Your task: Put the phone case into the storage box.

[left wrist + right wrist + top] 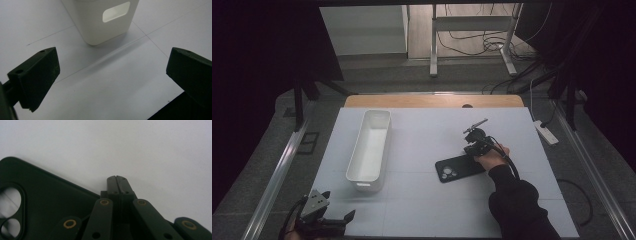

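A black phone case [457,169] lies flat right of the middle of the white mat, camera cut-outs toward the left. My right gripper [472,151] points down at the case's far right corner, held by a hand in a dark sleeve. In the right gripper view its jaws [116,179] stand pressed together on the mat just beside the edge of the case [50,200], with nothing visible between them. My left gripper [339,203] rests at the mat's near left corner, open. Its wide-apart jaws [112,65] face the near end of a white bin [100,27].
The long white bin [360,145] stands lengthwise on the left half of the mat [422,200], with nothing in it. A strip of wooden table edge [432,101] shows behind the mat. A power strip [546,132] and cables lie on the floor to the right.
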The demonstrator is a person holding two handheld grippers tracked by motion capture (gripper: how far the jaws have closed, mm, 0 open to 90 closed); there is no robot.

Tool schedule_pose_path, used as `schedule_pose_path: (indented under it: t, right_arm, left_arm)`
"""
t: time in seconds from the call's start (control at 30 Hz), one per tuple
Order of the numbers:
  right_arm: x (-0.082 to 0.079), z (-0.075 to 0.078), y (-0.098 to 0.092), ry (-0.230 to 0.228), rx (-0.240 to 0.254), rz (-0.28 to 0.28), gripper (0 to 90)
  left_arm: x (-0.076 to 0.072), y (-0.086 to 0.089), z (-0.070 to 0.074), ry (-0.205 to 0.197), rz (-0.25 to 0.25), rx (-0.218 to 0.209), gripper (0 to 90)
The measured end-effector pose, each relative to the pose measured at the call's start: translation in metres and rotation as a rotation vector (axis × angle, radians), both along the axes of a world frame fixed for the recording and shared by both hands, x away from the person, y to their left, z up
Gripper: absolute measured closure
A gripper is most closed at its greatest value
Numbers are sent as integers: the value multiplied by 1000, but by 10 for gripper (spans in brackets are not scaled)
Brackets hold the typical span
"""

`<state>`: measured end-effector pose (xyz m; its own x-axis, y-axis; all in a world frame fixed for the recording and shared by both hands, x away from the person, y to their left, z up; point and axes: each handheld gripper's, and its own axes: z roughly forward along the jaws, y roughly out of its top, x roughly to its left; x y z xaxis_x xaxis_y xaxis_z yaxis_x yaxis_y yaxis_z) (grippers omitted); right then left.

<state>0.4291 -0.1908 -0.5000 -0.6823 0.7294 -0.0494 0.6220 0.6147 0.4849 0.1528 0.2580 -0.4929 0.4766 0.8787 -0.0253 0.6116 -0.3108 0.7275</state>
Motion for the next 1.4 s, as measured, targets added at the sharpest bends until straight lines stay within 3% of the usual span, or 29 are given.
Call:
schedule_pose_path:
  t: [1.0, 1.4]
  right_arm:
    - [-43, -1, -21, 42, -14, 38, 900]
    - [-62, -2, -26, 50, 9, 47, 900]
  left_arm:
    - [0, -1, 0, -3, -6, 6, 0]
    - [-1, -1, 0, -4, -10, 9, 0]
